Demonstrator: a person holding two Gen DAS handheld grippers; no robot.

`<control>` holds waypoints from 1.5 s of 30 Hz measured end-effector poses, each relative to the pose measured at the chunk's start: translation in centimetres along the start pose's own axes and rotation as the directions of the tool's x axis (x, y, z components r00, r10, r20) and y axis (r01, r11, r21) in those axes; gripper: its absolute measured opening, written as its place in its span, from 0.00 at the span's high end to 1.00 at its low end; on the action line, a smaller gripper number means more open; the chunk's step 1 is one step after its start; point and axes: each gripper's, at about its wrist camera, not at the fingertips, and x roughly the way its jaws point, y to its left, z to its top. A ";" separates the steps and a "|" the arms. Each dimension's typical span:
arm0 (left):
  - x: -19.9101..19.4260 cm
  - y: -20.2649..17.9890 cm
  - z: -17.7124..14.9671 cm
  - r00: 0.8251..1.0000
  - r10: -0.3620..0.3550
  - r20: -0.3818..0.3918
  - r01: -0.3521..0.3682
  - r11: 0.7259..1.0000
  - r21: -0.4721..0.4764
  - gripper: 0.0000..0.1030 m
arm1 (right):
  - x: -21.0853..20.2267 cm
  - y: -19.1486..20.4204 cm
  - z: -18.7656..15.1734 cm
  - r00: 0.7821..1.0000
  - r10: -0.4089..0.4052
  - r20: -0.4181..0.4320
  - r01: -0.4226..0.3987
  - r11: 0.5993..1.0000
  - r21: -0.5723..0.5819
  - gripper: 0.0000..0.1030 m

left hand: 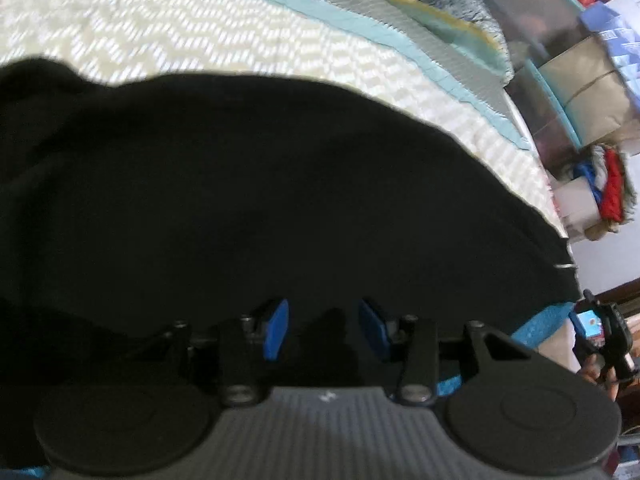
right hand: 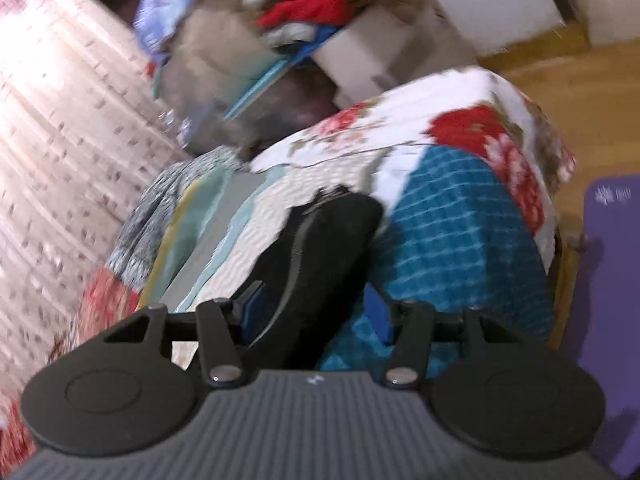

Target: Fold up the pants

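Left tool (left hand: 323, 330) — blue pads (left hand: 277, 330) spread apart, nothing visibly clamped. Right tool (right hand: 316, 312) tilted, pads parted around dark cloth — grip unclear.

Black pants (left hand: 240, 184), blue-checked blanket (right hand: 452, 232)
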 end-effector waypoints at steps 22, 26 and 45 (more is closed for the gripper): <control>-3.7 -0.1 0.1 0.996 -0.005 0.093 0.008 1.000 -0.030 0.58 | 0.0 9.6 0.6 0.979 0.185 -0.086 -0.204 0.900 -0.384 0.86; -4.8 1.0 -0.6 0.993 -0.023 0.115 0.029 0.998 -0.056 0.58 | -2.9 14.6 -4.5 0.956 0.234 -0.175 -0.292 0.738 -0.609 0.86; -8.8 6.4 -3.7 0.970 -0.134 0.203 0.161 0.980 -0.120 0.52 | -7.3 18.8 -17.7 0.901 0.087 -0.424 -0.431 0.283 -0.857 0.57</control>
